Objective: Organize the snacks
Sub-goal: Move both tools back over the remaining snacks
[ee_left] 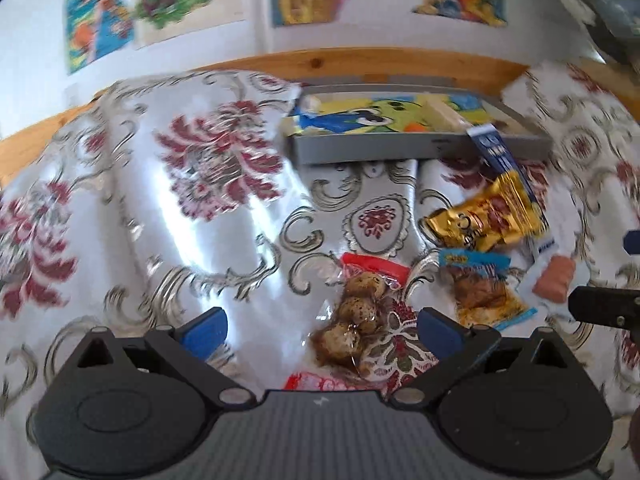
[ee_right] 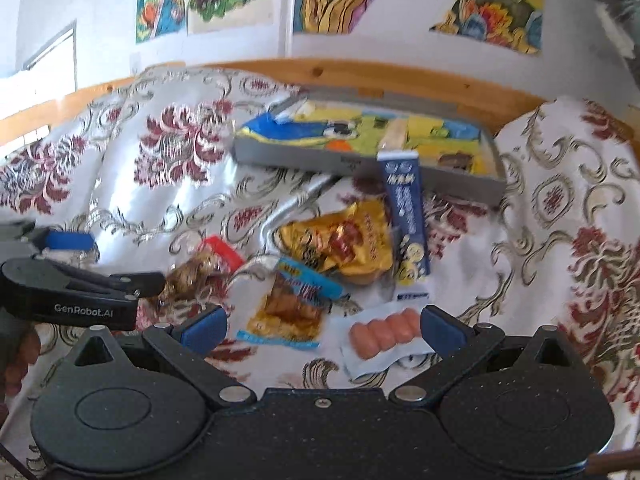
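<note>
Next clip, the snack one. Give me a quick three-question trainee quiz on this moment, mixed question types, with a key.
1. True or false: the left gripper has its jaws shut on the quail egg pack.
2. Which snack lies nearest between the right gripper jaws? A) sausage pack B) gold packet C) blue stick pack
3. Fill in: the grey tray already holds a ____ and blue cartoon-print bag.

Key: 1 false, jaws open around it; 2 A; 3 yellow.

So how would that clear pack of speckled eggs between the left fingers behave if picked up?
The egg pack looks like soft film, so it would probably sag. Its glossy wrap may slip against the fingers. The round eggs inside could shift, and hard squeezing might crush them.
</note>
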